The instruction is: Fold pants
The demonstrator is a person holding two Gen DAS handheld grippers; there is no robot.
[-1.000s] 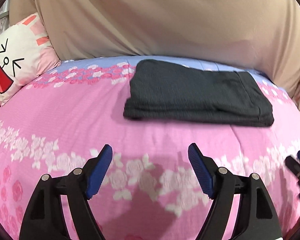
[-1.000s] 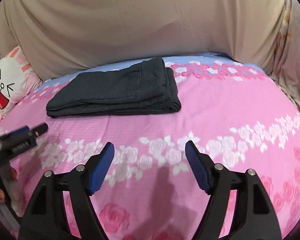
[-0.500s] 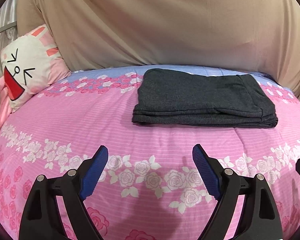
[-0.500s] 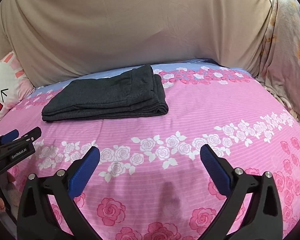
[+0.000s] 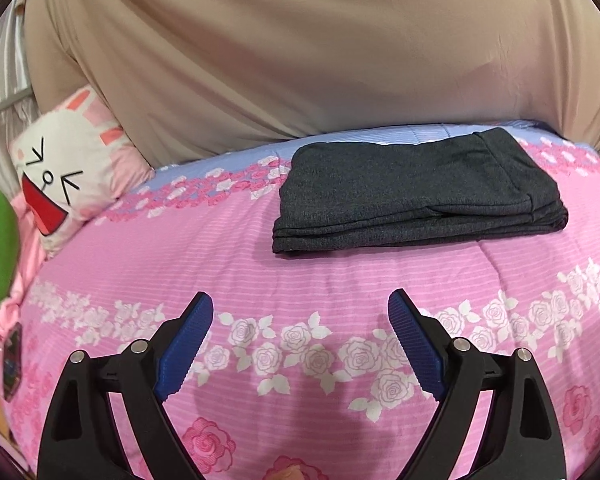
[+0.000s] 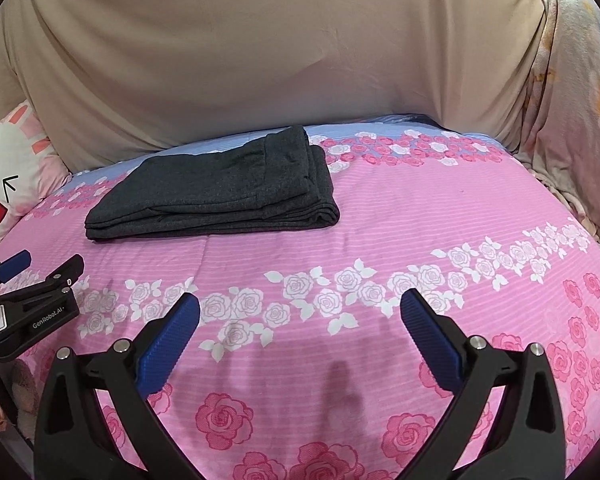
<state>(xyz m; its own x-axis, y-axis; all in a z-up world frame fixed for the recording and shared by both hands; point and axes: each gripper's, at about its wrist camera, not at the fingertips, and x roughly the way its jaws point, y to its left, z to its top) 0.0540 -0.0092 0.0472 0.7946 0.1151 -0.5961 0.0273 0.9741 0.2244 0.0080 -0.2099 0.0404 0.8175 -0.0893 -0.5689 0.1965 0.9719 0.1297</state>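
A: Left wrist view: pants (image 5: 416,192) folded, lying near bed (image 5: 260,264) far edge, by headboard.
B: Tongs? 
A: Left tongs (image 5: 300,312) just opened wide, empty. Right tongs (image 6: 300,312) wide, empty, both above bed near edge.

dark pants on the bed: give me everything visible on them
The pants are dark charcoal, a soft knit-looking fabric, folded into a flat, roughly rectangular stack of several layers; the layered edges show along the near side and the right end. A seam or band crosses the top layer near that end. They lie flat toward the far side of the pink floral bedspread, partly over its blue strip, in front of the beige cloth backdrop. Only the bedspread touches them; neither gripper is near.
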